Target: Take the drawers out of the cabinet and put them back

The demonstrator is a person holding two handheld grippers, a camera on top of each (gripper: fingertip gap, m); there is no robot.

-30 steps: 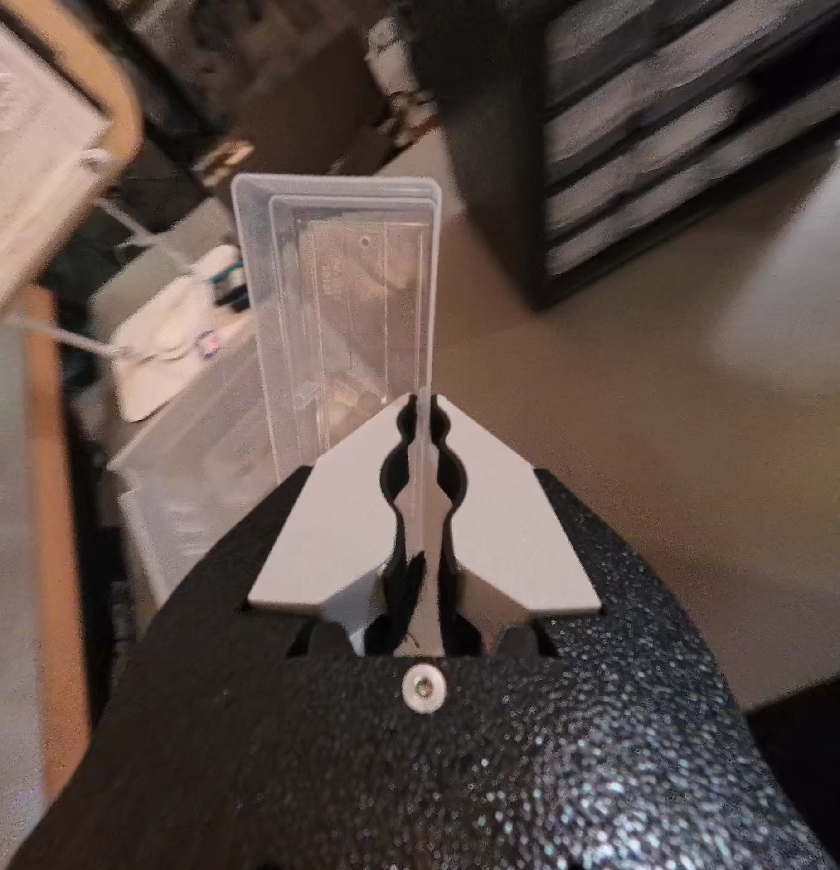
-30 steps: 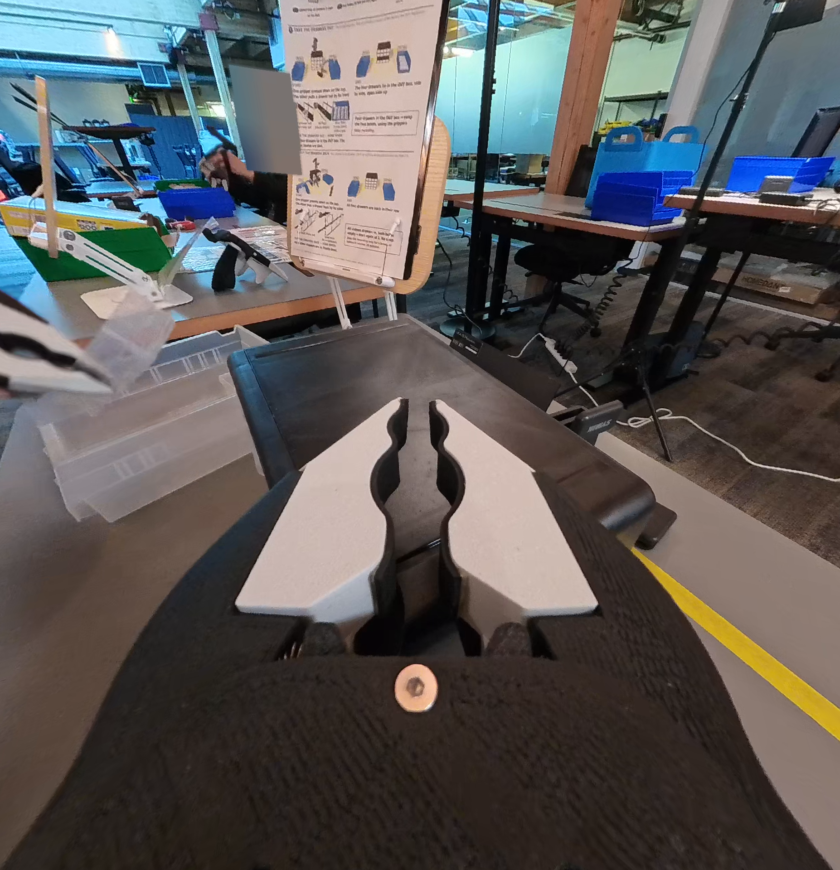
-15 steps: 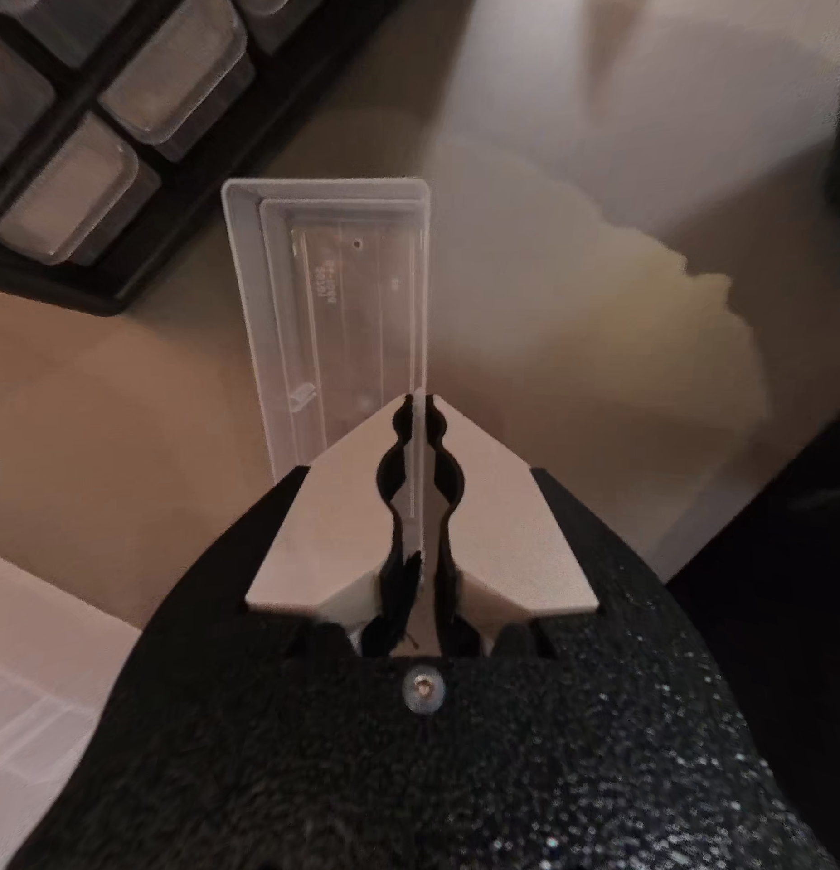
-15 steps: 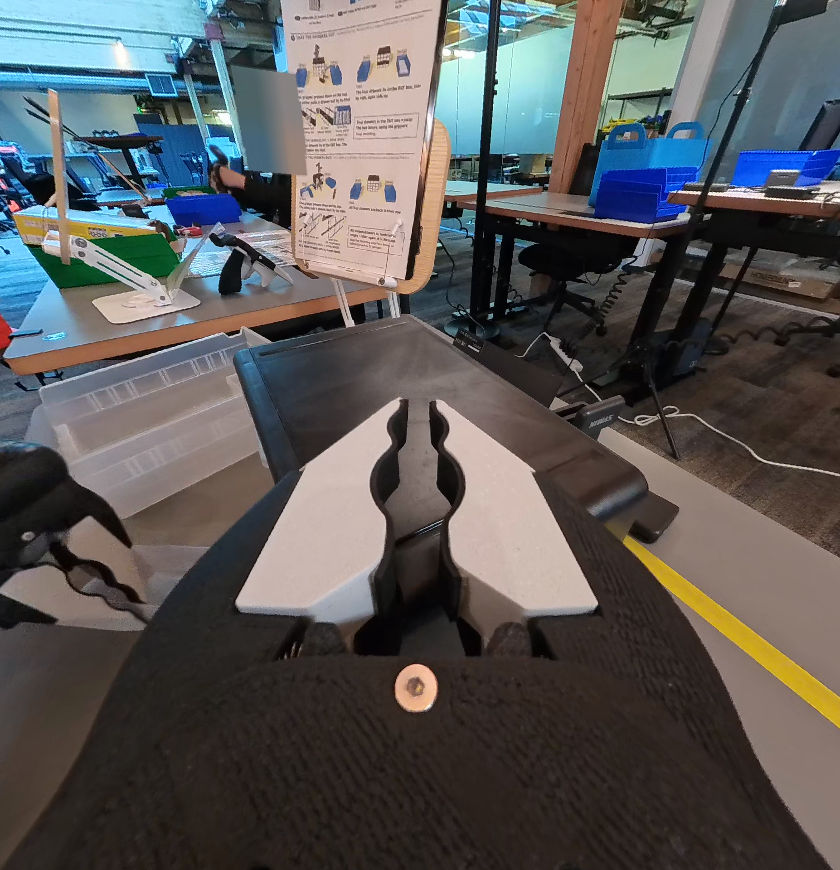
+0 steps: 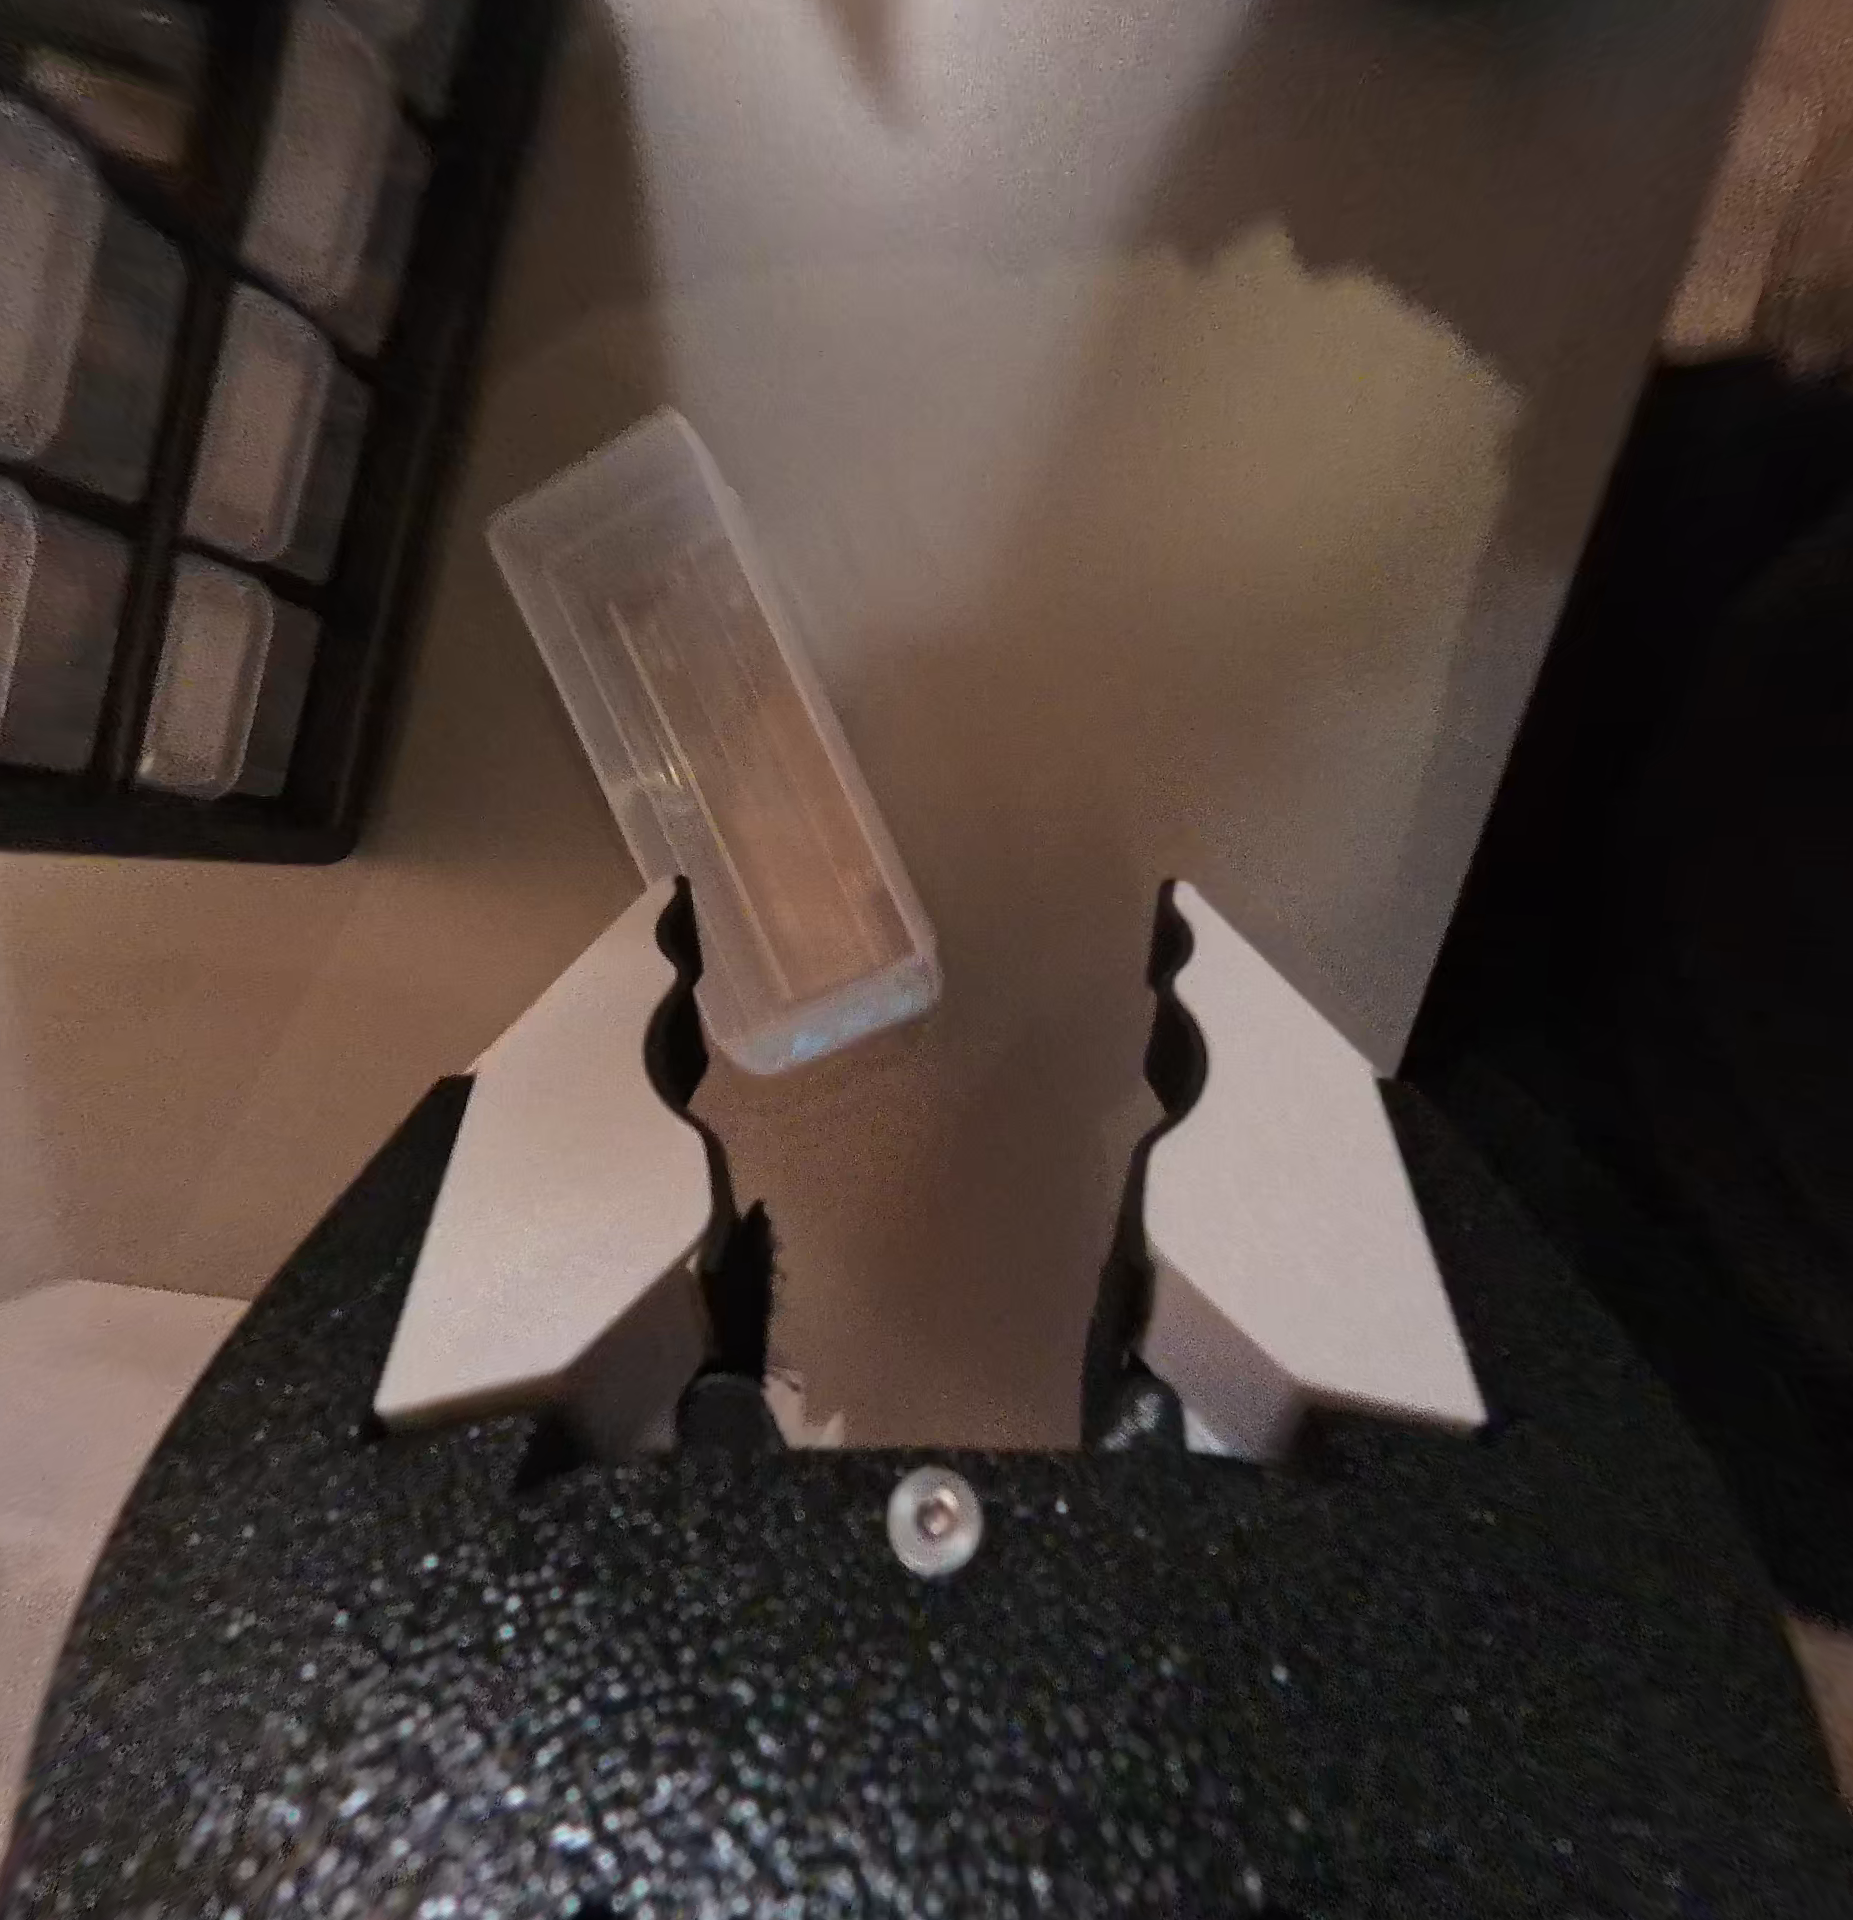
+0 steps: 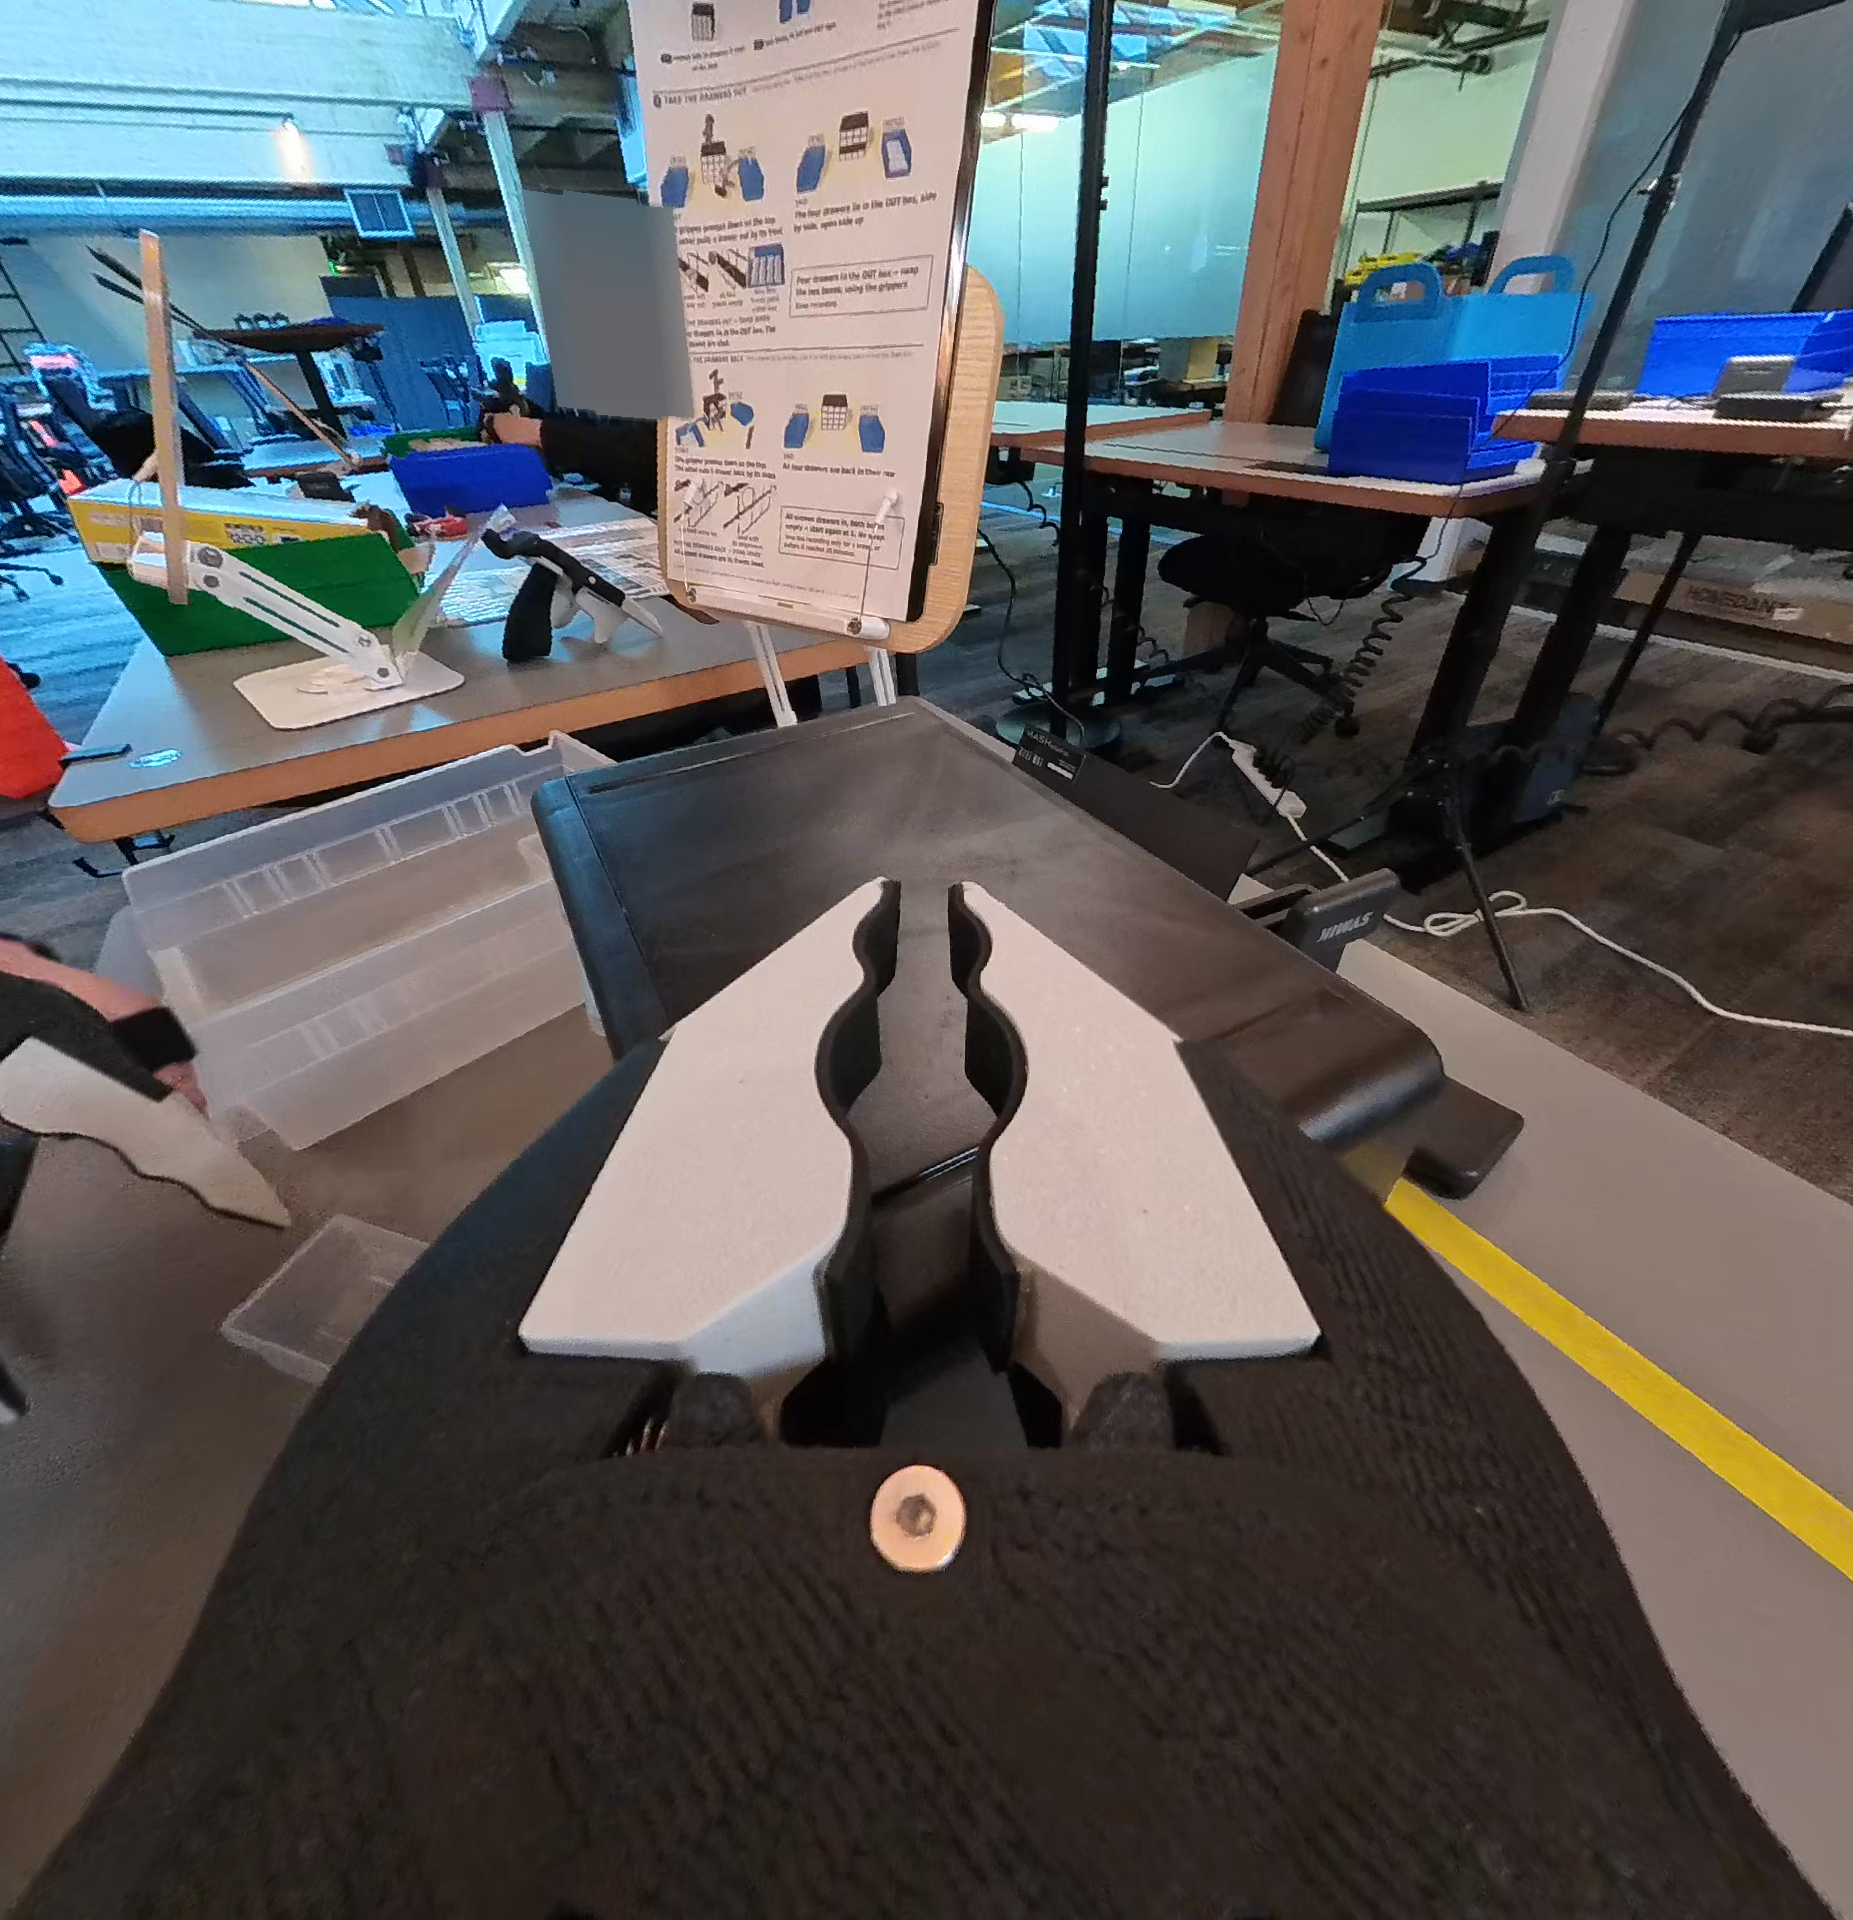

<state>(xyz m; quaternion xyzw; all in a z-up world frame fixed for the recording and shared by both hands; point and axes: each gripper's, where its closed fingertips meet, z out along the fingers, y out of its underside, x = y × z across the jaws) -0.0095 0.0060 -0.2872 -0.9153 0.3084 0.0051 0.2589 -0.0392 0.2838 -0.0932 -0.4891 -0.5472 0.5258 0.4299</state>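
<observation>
Nearest us, our left tool stands with its jaws wide apart and nothing between them; the small clear drawer lies slanted just ahead, its near end beside the left finger, and the blur leaves us unable to tell whether it touches that finger or has settled flat on the counter. We judge the step in hand to be setting this drawer down, so we should lift the left tool straight up and back, jaws kept spread, so neither finger clips the light plastic and skids it. Our right tool has its fingers drawn nearly together with only a thin slit between, gripping nothing, poised above the black top of the cabinet. From that side the drawer shows low on the counter beneath the left tool. Farther off, the cabinet's front shows rows of drawers in their slots. Beyond the cabinet sits a large clear bin.
</observation>
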